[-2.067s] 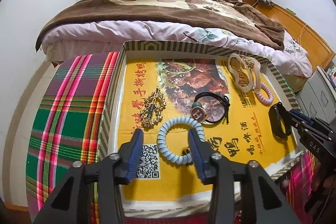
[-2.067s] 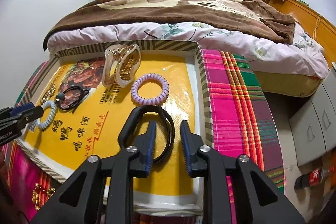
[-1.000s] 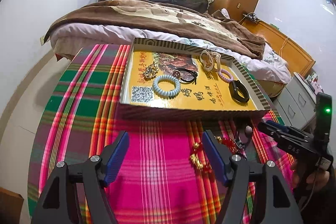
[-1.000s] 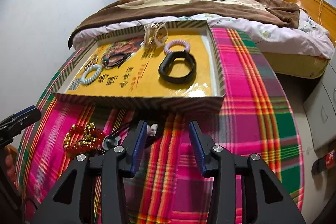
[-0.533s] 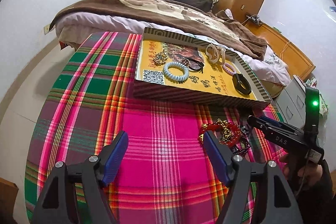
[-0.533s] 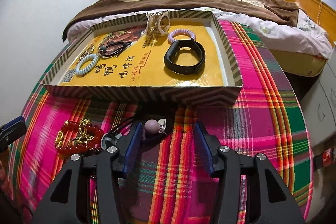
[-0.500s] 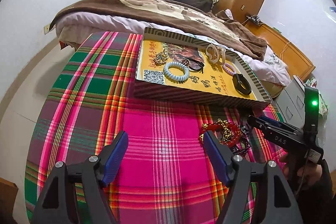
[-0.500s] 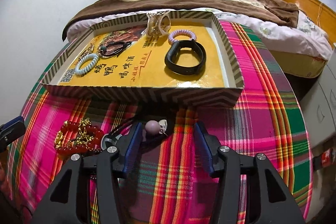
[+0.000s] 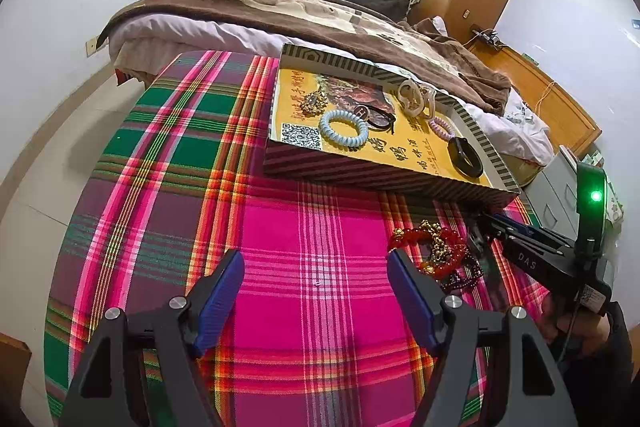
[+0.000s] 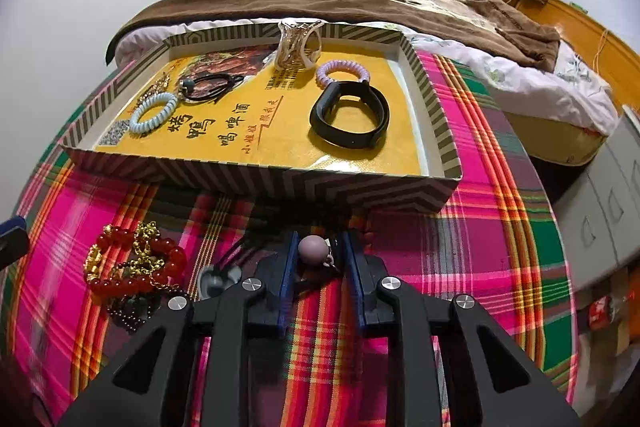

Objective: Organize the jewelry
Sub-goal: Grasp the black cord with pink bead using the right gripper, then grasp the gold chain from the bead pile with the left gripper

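- The right gripper (image 10: 319, 259) is low over the plaid tablecloth (image 10: 480, 227), its blue jaws narrowed around a mauve bead (image 10: 312, 249) on a dark hair tie; the jaws look close to the bead on both sides, but I cannot tell whether they grip it yet.
- To do this pick well, I judge the jaws should close on the bead's widest part, squarely, since a smooth round ball tends to squirt out of a slanted pinch; then lift straight up so the trailing elastic cord clears the box wall.
- The cord lies near a second tie with a grey bead (image 10: 212, 283) and the heap of bracelets, so a slow lift would show whether anything is snagged.
- The left gripper (image 9: 316, 287) hovers above bare cloth, jaws spread wide, holding nothing.
- The striped cardboard box (image 10: 260, 179) stands just beyond, shallow, with a glossy yellow printed liner.
- Inside lie a pale blue spiral hair tie (image 10: 154, 113), a lilac spiral hair tie (image 10: 342, 73), a matte black wristband (image 10: 350, 121), a cream claw clip (image 10: 298, 45), a black elastic tie (image 10: 212, 85) and a small gold ornament, too small to make out.
- Outside the box, red glassy bead bracelets (image 10: 136, 263) are tangled with gold chain and dark beads: loose, linked and likely to drag together.
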`<state>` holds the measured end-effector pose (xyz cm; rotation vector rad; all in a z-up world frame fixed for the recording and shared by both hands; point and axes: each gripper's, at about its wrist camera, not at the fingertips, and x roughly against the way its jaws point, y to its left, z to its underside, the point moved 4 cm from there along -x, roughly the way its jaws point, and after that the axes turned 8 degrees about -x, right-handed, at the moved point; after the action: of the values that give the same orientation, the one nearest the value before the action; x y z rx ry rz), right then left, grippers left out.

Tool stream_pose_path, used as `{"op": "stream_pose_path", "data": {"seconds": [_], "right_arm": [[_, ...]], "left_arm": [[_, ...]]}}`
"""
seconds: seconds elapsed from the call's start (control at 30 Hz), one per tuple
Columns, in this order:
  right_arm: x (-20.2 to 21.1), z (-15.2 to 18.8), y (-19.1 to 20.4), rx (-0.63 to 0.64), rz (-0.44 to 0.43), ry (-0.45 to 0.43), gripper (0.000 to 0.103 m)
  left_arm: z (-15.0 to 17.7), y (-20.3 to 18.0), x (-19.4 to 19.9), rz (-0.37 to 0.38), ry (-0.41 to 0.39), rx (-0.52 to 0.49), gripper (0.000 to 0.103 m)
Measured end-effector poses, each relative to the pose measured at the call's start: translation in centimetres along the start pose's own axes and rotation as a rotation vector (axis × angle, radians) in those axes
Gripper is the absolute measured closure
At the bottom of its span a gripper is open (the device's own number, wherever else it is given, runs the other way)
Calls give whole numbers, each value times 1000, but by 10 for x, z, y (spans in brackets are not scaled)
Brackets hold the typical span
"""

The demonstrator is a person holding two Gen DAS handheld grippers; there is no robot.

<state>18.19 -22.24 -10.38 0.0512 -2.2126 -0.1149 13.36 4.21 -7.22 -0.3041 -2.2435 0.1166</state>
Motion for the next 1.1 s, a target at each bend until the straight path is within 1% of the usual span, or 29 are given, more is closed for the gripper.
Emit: {"op": "stream_pose_path", "data": {"seconds": [0.1, 0.27, 0.53, 0.6, 0.83, 0.93, 1.0, 1.1], "right_arm": [[3, 1, -5, -26, -17, -8, 84], [14, 2, -22, -76, -31, -32, 85], [41, 3, -52, -146, -59, -83, 85], [45, 6, -58, -161, -64, -89, 85], [46, 13, -72, -193, -81, -84, 85], [45, 15, -76, -201, -90, -78, 85], [44, 16, -77, -207, -94, -77, 85], [43, 18, -79, -212, -103, -73, 85]], "left_arm": [[0, -1, 0, 0, 1, -3, 30], [1, -9, -2, 6, 16, -21, 30], [1, -39, -18, 58, 59, -91, 30], [1, -44, -23, 69, 74, -91, 30], [-13, -45, -41, 8, 98, -99, 30], [-19, -50, -44, 19, 92, -115, 30], [-22, -53, -48, 5, 98, -127, 30], [-24, -62, -47, 24, 92, -139, 30]]}}
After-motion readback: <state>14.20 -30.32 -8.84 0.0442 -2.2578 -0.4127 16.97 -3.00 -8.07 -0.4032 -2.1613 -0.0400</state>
